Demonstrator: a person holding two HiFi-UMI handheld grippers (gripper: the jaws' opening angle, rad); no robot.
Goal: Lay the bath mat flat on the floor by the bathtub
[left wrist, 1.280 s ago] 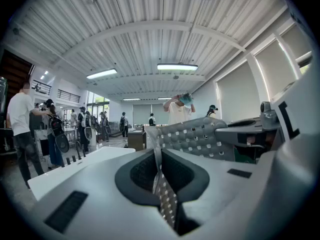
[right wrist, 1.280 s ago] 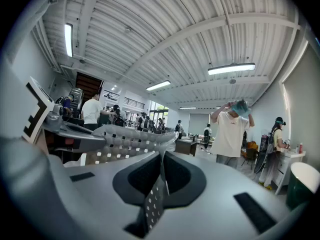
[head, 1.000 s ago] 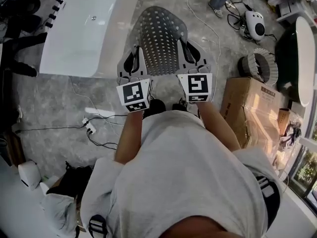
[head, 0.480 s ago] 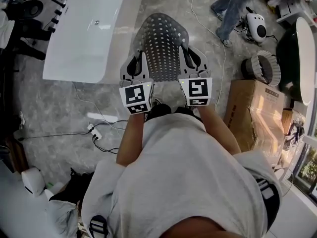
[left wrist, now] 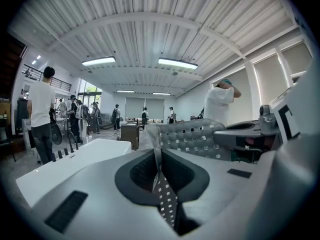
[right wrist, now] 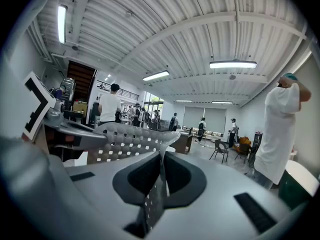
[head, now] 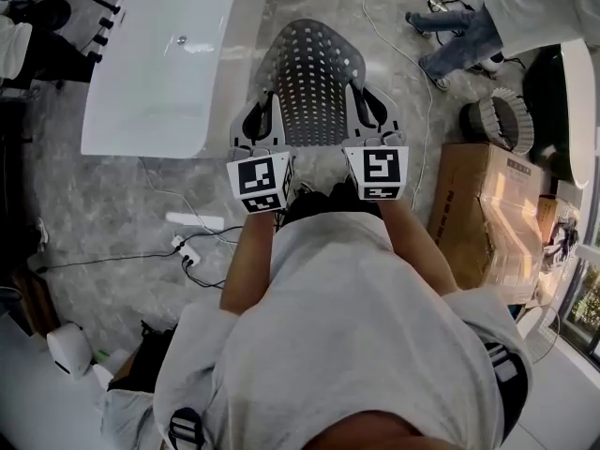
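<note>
The bath mat (head: 314, 78) is grey rubber with many small holes, and it hangs out in front of me above the grey floor, held by its near edge. My left gripper (head: 265, 118) is shut on the mat's near left corner, and my right gripper (head: 368, 115) is shut on the near right corner. In the left gripper view the mat edge (left wrist: 161, 184) is pinched thin between the dark pads, and the mat (left wrist: 192, 136) runs off to the right. The right gripper view shows the same pinch (right wrist: 156, 186). The white bathtub (head: 159, 64) lies to the mat's left.
A cardboard box (head: 483, 209) stands at the right, with a round ribbed basket (head: 495, 120) behind it. A person in white (head: 525, 12) bends at the top right. Cables and a power strip (head: 183, 247) lie on the floor at the left. More people stand far off.
Both grippers keep their hold on the mat, which sits slightly lower and further right in the head view. A person in white has come into view at the top right.
</note>
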